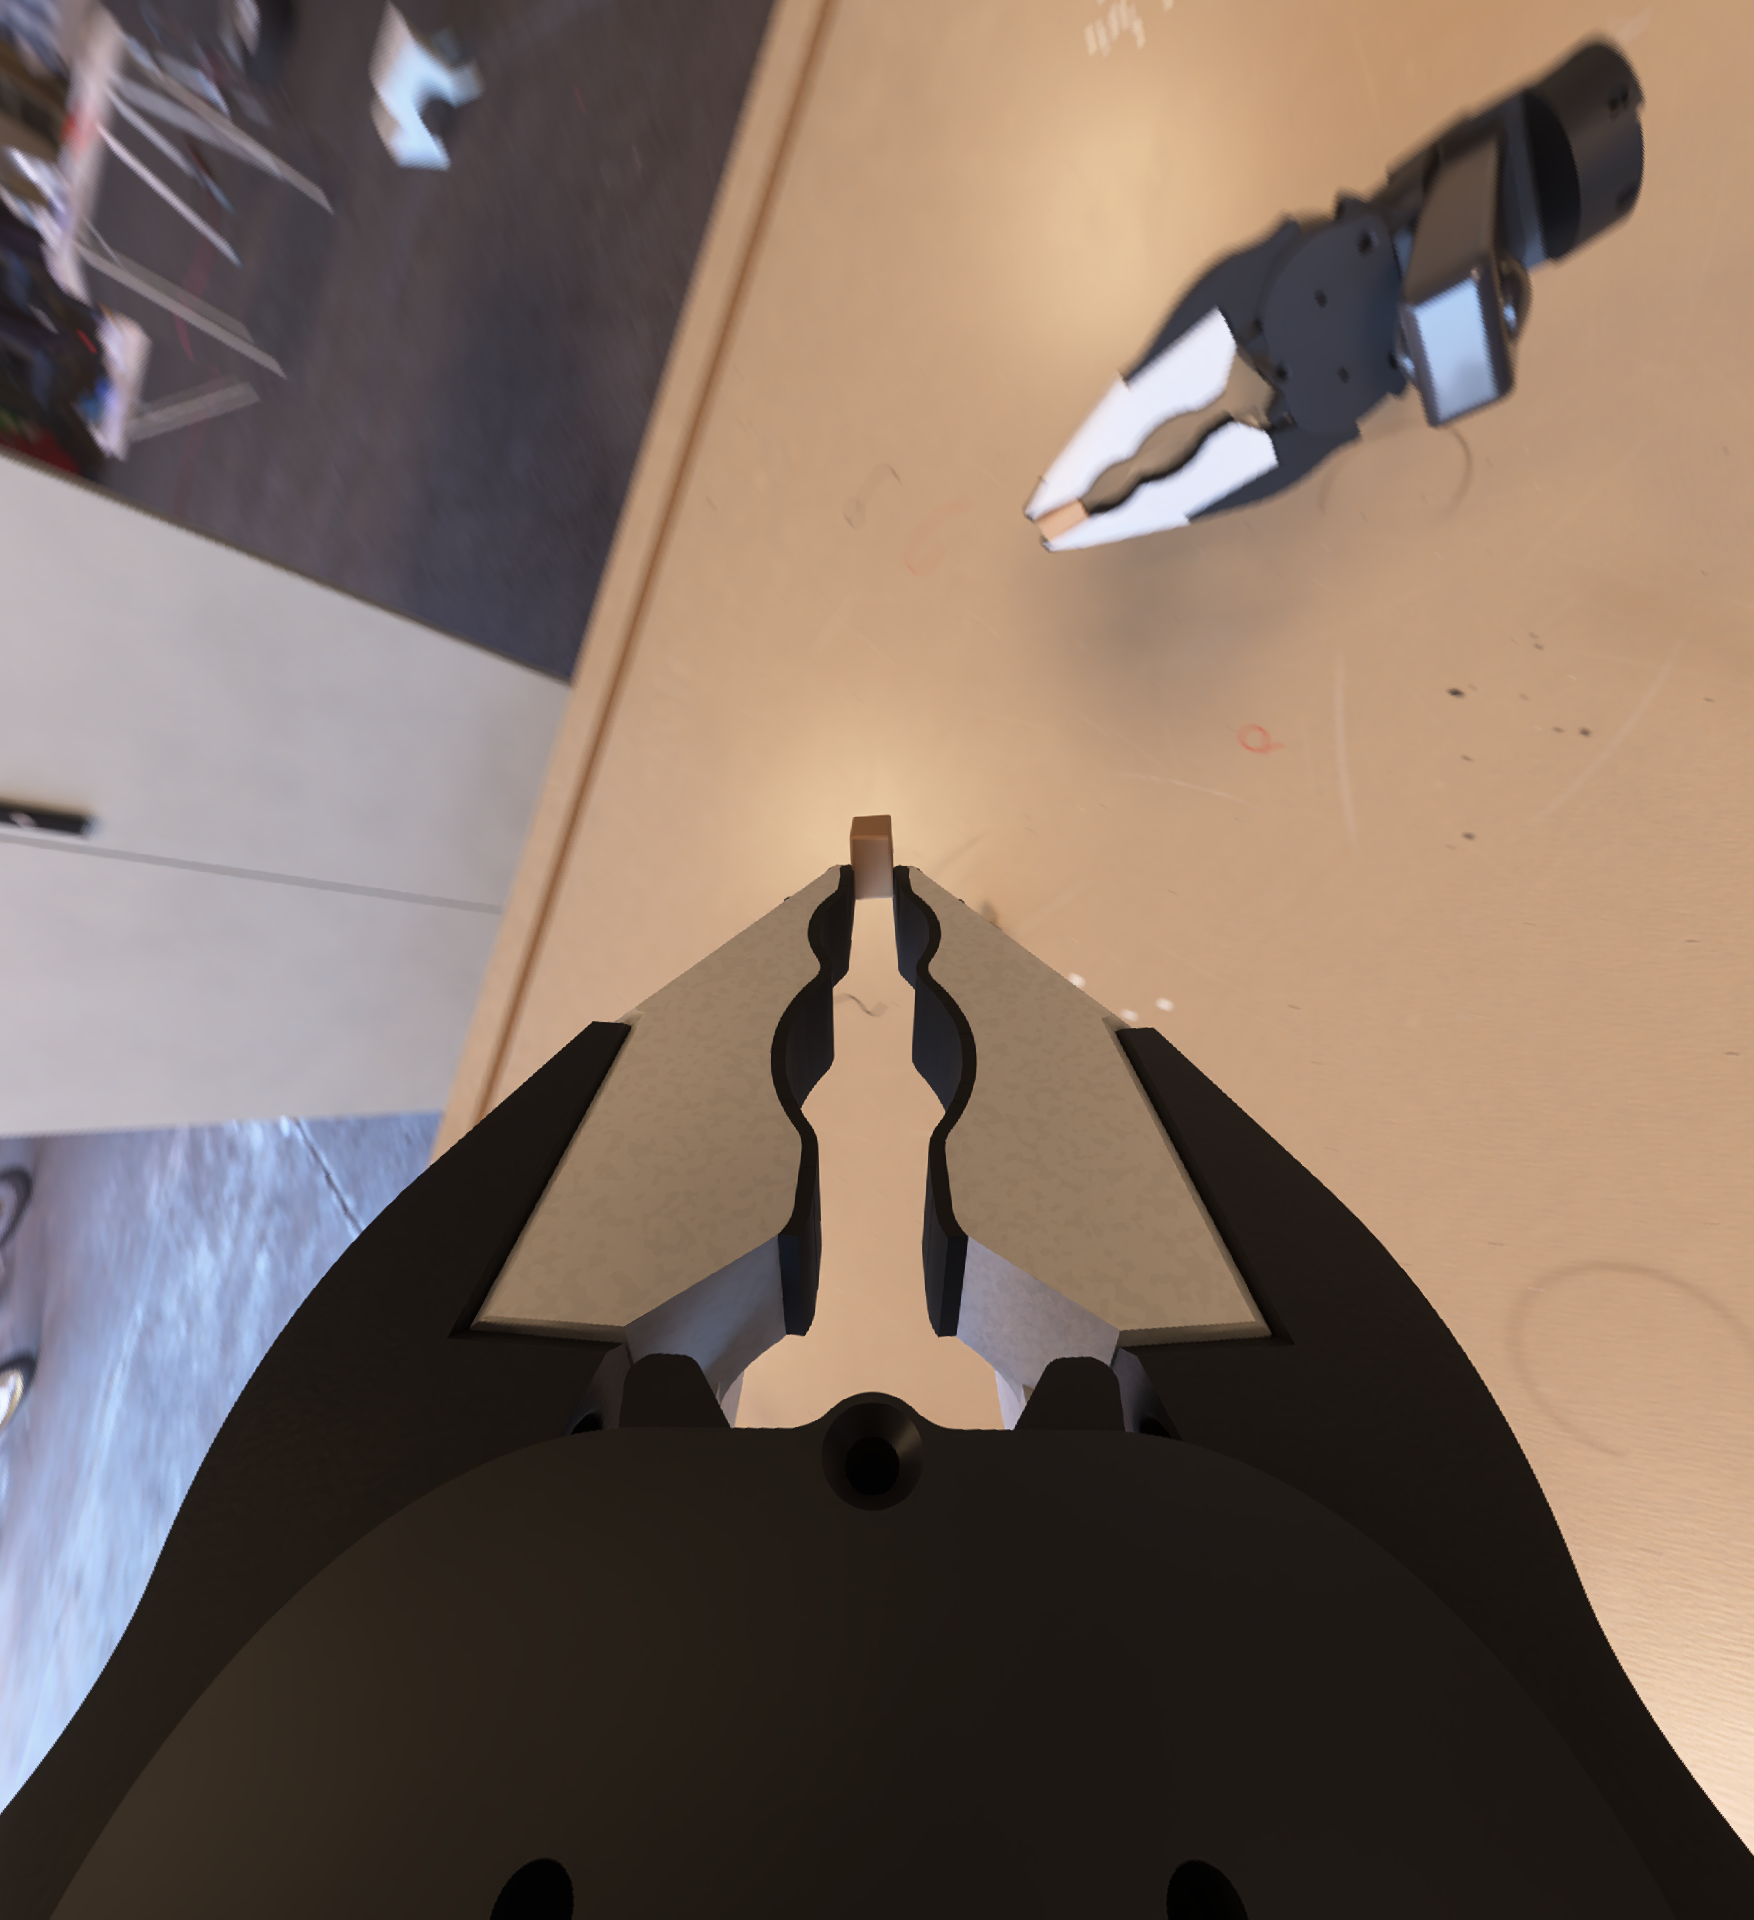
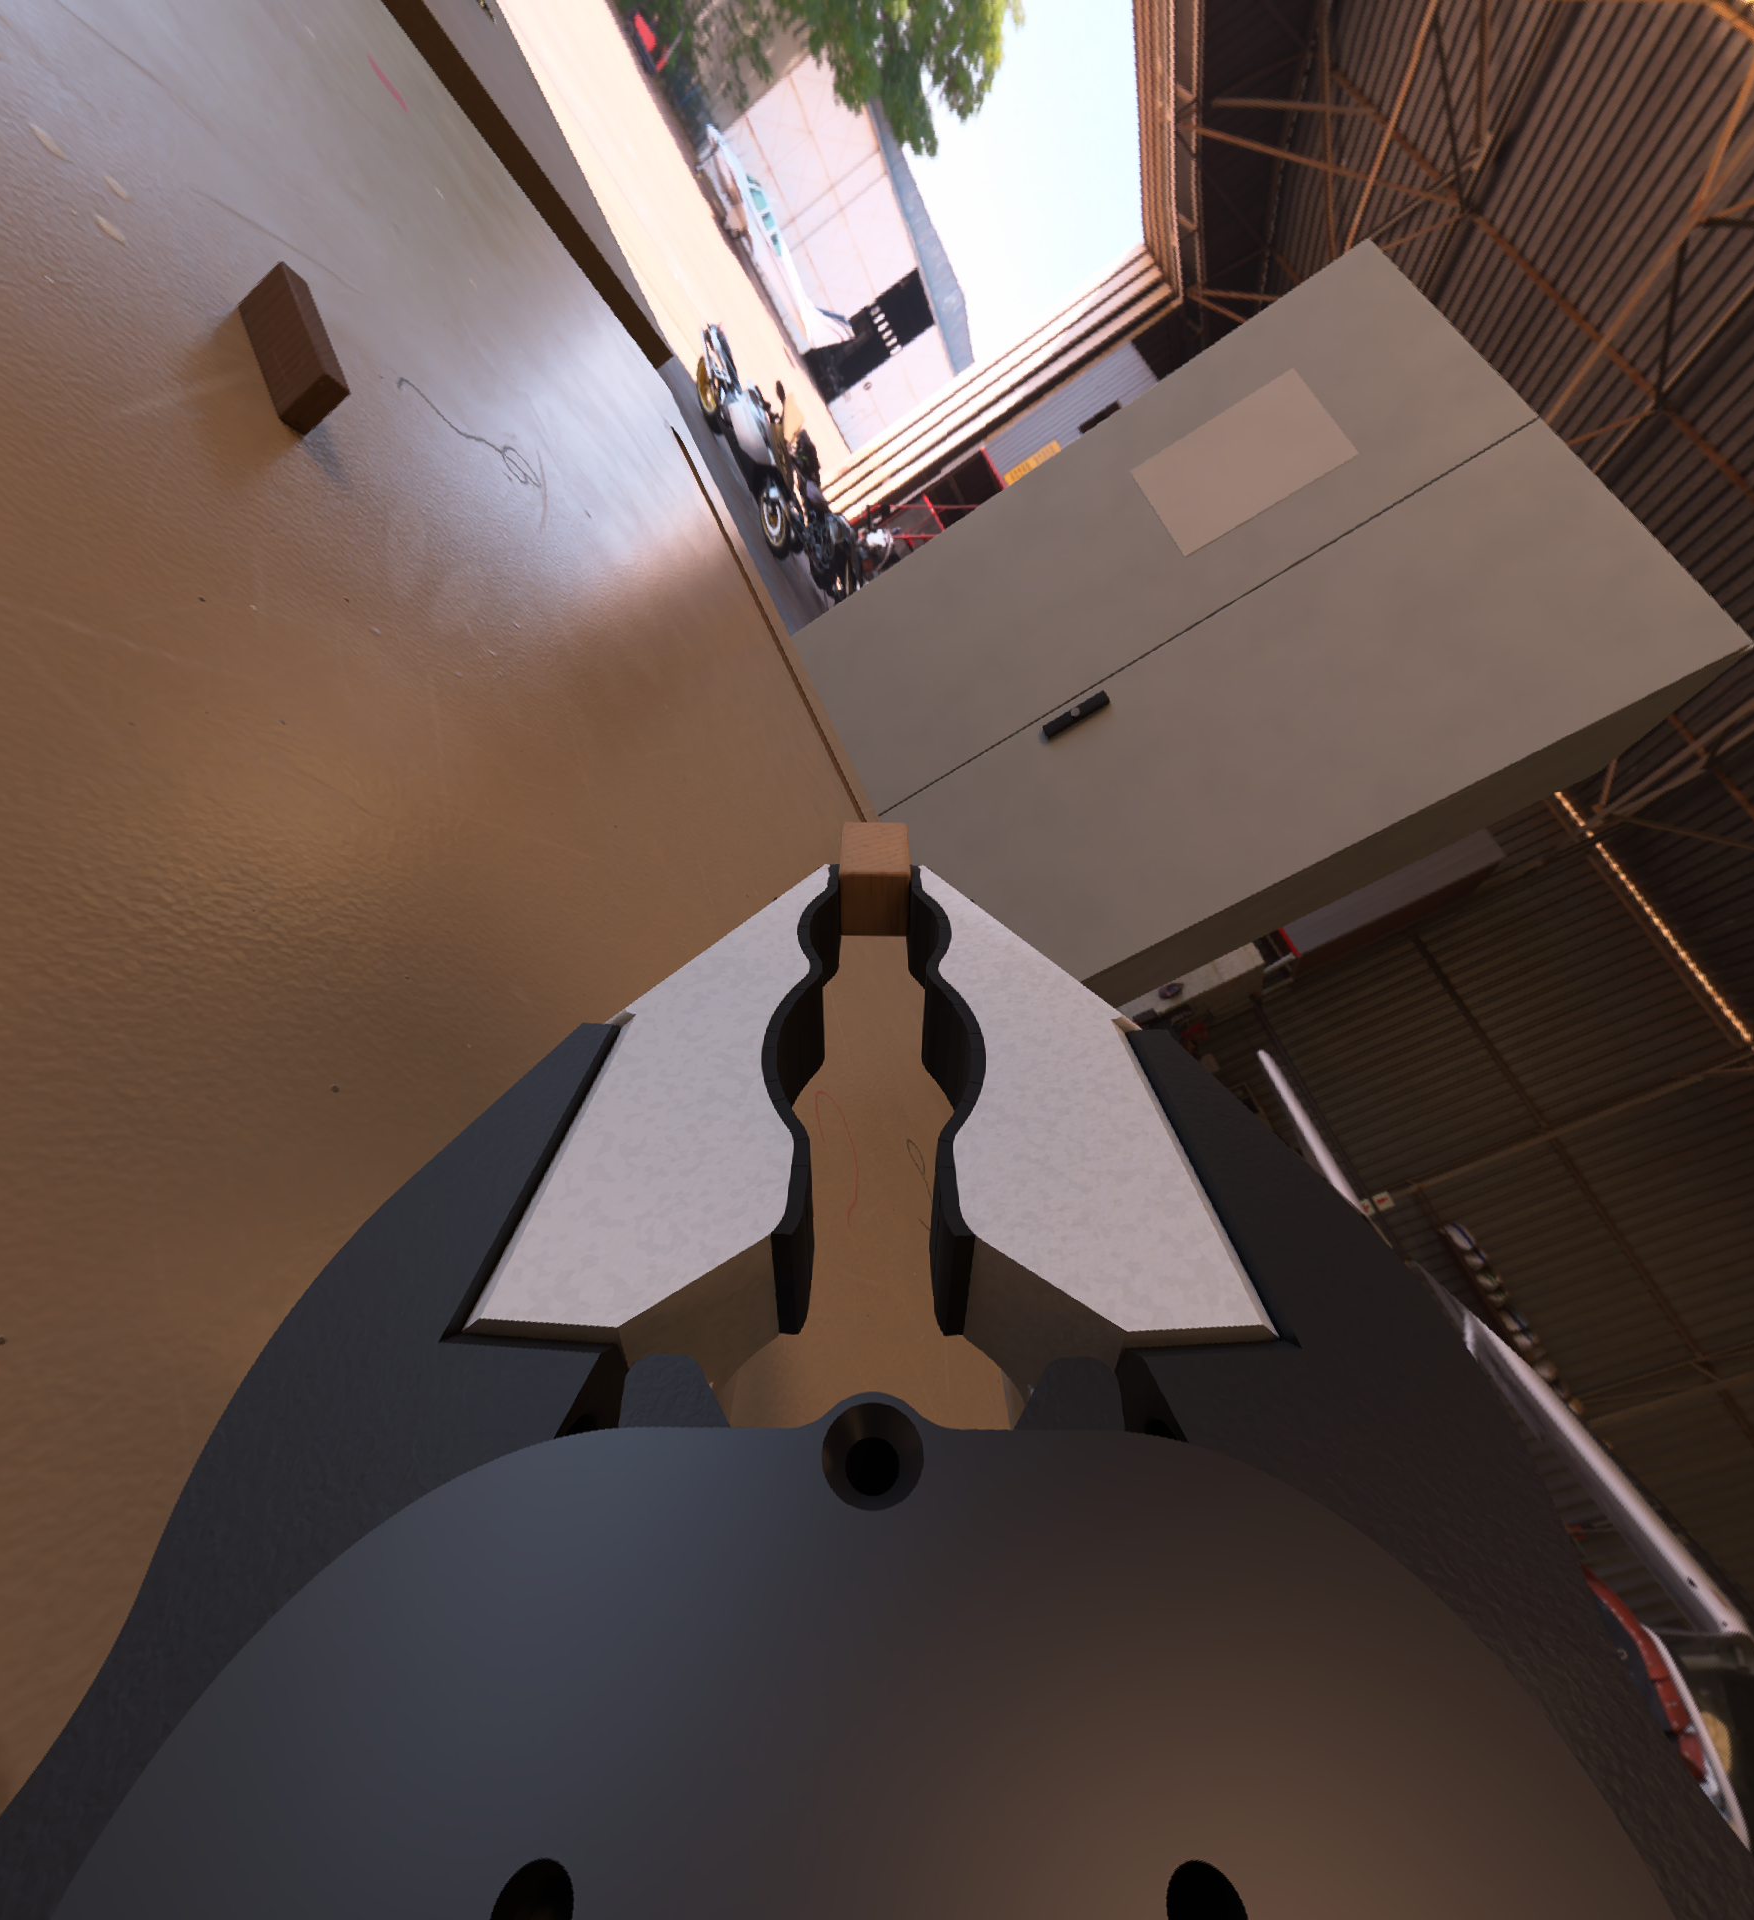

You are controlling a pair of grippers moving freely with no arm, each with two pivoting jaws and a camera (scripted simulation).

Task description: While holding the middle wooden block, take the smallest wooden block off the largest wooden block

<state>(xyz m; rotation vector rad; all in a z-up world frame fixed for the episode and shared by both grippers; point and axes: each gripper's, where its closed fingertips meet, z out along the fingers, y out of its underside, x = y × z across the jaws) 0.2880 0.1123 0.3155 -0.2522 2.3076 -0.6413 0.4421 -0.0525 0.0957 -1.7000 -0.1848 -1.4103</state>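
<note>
Above the table (image 1: 1268, 935), left claw (image 1: 874, 871) clamping perhaps the smallest block (image 1: 872, 854), right claw (image 2: 875, 871) gripping another block (image 2: 873, 894).

The left black two-finger gripper with pale finger plates (image 1: 873, 868) is closed at its tips on a small tan wooden block (image 1: 871, 847). The matching right gripper (image 2: 875, 896) is pinched on a small brown wooden cube (image 2: 873, 883), held off the surface.

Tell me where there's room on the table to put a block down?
Nearly everywhere. The table is bare between the dark block and the right tool, and between both tools in the left view. Only the dark block's spot is taken.
</note>
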